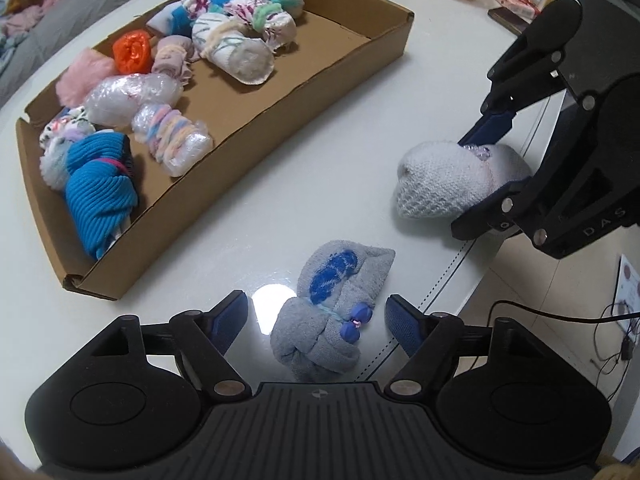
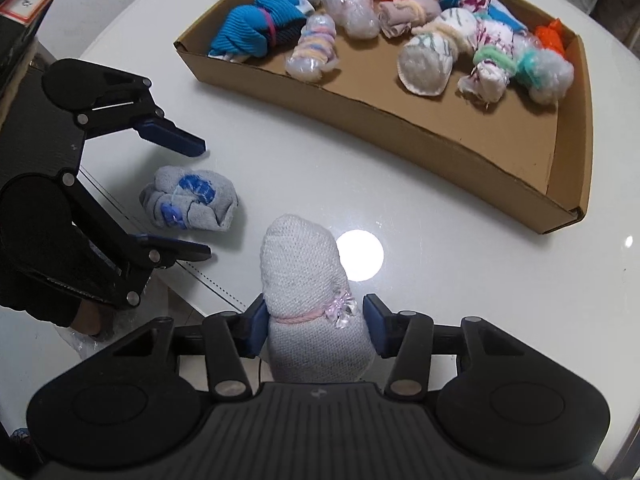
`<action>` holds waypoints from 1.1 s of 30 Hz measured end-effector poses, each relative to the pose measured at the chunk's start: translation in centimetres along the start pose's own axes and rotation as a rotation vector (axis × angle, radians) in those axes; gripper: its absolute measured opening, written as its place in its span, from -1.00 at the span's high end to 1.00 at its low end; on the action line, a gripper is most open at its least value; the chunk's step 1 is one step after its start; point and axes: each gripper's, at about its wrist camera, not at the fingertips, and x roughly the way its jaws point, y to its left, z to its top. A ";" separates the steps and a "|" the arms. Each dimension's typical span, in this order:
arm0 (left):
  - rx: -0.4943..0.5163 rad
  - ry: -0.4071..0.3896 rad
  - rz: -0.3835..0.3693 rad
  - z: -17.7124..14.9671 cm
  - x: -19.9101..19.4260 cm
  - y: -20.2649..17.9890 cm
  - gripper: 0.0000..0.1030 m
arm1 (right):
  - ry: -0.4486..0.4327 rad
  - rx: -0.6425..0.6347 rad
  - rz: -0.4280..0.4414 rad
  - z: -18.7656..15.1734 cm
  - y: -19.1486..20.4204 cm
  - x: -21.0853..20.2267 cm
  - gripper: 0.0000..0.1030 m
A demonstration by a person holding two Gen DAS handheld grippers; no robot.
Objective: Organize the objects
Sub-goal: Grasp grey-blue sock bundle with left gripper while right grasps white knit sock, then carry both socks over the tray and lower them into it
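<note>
Step in hand: two loose sock bundles on the white table [image 1: 304,200] are being taken up, one per gripper, judged as bound for the cardboard tray [image 1: 248,168].
Left gripper [image 1: 316,320]: jaws stand open, straddling the grey bundle [image 1: 332,316]; neither pad is seen pressing on it.
Grey bundle: rests on the table at 6 o'clock in the left wrist view, between the blue pads, just beside the table edge.
Right gripper [image 2: 316,326]: set around the white knitted bundle [image 2: 304,276]; one pad touches its side, a slight gap shows at the other, so a firm grip cannot be told.
White knitted bundle: at 6 o'clock in the right wrist view; tied with a pink band.
Cardboard tray: at 1 o'clock in the right wrist view, well apart; free floor is left along its near side.
Next move: both jaws are to be closed fully, then lifted clear before being carried to the tray.
</note>
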 end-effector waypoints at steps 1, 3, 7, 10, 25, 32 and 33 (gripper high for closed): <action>0.004 0.005 0.002 0.0 0.0 -0.1 -0.63 | 0.002 -0.001 -0.002 0.0 0.0 0.1 0.13; 0.005 0.018 0.005 0.0 0.2 -0.3 -0.74 | 0.007 0.000 -0.002 -0.1 0.1 0.2 0.16; 0.012 0.023 0.000 0.3 0.0 -0.7 -0.59 | 0.002 0.010 -0.004 -0.2 0.0 0.2 0.21; -0.012 0.006 0.003 0.7 -0.6 -0.5 0.02 | -0.006 0.019 -0.009 -0.3 -0.2 0.1 0.24; -0.148 -0.021 -0.059 1.9 -4.2 -0.3 0.12 | -0.081 0.228 -0.009 -1.4 -4.1 -2.7 0.30; -0.190 -0.103 -0.014 4.2 -5.5 0.4 0.12 | -0.143 0.285 0.002 -0.9 -5.4 -4.3 0.30; -0.196 -0.110 -0.007 4.4 -5.7 0.6 0.12 | -0.146 0.289 0.000 -0.8 -5.5 -4.4 0.30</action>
